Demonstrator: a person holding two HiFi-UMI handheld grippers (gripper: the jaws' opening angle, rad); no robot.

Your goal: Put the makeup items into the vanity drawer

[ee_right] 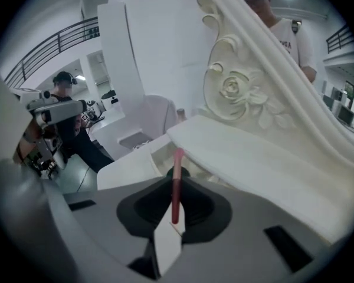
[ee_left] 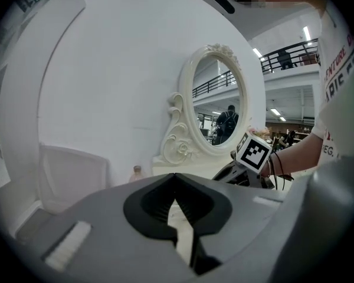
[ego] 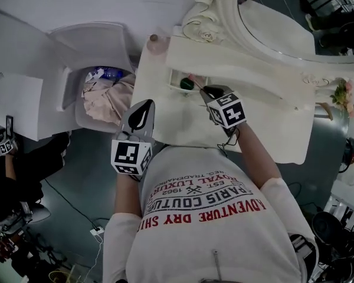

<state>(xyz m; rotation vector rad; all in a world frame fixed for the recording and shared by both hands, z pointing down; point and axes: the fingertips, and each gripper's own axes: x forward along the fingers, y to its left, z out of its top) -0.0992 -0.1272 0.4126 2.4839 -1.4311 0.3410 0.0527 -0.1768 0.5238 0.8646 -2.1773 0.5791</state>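
Note:
My right gripper (ego: 207, 91) is shut on a slim pink-red makeup stick (ee_right: 177, 161) whose tip points out past the jaws. It hangs just over the open vanity drawer (ego: 176, 79), which has a dark green round item (ego: 187, 85) inside. In the right gripper view the drawer (ee_right: 143, 158) lies right beyond the stick. My left gripper (ego: 140, 120) sits lower left, over the vanity's front left corner. Its jaws are shut with nothing between them, as the left gripper view (ee_left: 176, 181) shows. A small pink bottle (ego: 154, 39) stands at the tabletop's back left corner.
The cream vanity top (ego: 265, 108) carries a raised shelf and an oval carved mirror (ego: 271, 22). A white bin with crumpled cloth (ego: 106, 96) stands left of the vanity. Pink flowers (ego: 344, 96) are at the far right. A person (ego: 6, 158) stands at the left.

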